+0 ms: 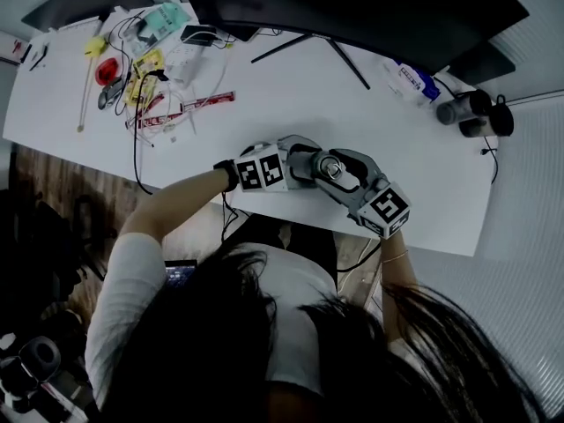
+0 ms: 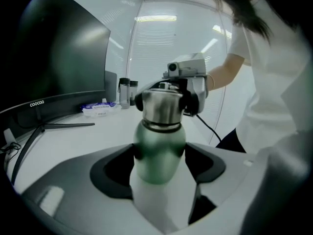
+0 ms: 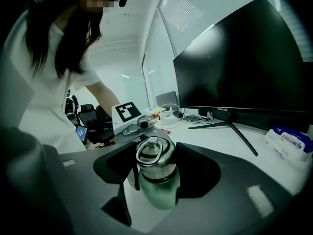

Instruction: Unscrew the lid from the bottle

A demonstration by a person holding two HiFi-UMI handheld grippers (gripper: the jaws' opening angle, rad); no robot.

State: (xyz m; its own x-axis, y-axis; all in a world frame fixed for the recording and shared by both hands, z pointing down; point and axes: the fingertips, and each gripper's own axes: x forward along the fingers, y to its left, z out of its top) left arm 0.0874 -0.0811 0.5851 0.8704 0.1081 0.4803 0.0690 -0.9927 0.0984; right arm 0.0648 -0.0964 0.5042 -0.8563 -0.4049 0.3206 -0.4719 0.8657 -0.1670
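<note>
The bottle [image 2: 159, 168] is on my side of the monitor [image 1: 352, 7], well in front of its foot, close to the near edge of the table [image 1: 264, 104]. My two tongs meet on it from opposite sides. The left gripper [image 2: 160, 150] is closed on the green body, with its dark pads pressing against both flanks. The right gripper [image 3: 156, 155] stands wide, but it is not empty: its pads lie against the steel lid [image 3: 155, 166], so I judge that it grips the lid.

What matters for the coming turn is the axis. The bottle stands roughly upright, with the lid at the top and the ring [image 3: 148, 151] on the crown. The left tongs hold it lower down and the right tongs hold it higher, both reaching in a little downward. In my judgement the right hand must roll around this upright axis while the left hand keeps the body from following.

The base of the bottle is hidden below the jaws in every view, so I cannot say whether it rests on the table or hangs above it. The seam between lid and body shows only as a dark band, and I cannot tell whether the thread is already loose.
</note>
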